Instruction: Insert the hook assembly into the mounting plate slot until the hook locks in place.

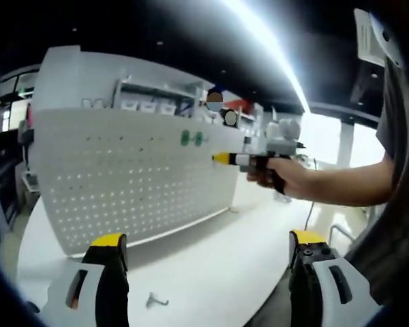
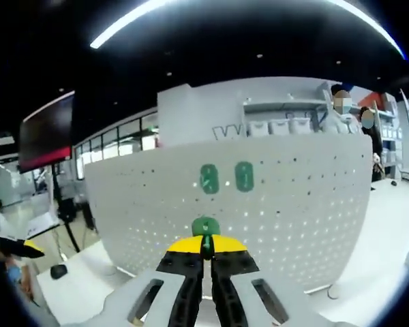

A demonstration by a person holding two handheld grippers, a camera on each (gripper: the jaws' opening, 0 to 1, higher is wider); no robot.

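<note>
A white pegboard mounting plate [image 1: 136,184] stands upright on the white table [image 1: 211,272], with two green hooks [image 1: 191,138] on its upper right part. In the right gripper view the same green hooks [image 2: 226,177] sit on the plate [image 2: 293,211] just above my jaws. My right gripper [image 2: 206,244] is shut on a green hook assembly [image 2: 206,227], held close in front of the plate. The right gripper [image 1: 221,158], held by a hand, points at the plate's right end. My left gripper [image 1: 208,240] is open and holds nothing, low over the table.
A small metal hook [image 1: 157,300] lies on the table in front of the plate. Shelving with white bins [image 2: 279,126] and two people [image 2: 351,112] are behind the plate. A small black object [image 2: 58,270] lies on the table at the left, below a dark monitor [image 2: 48,133].
</note>
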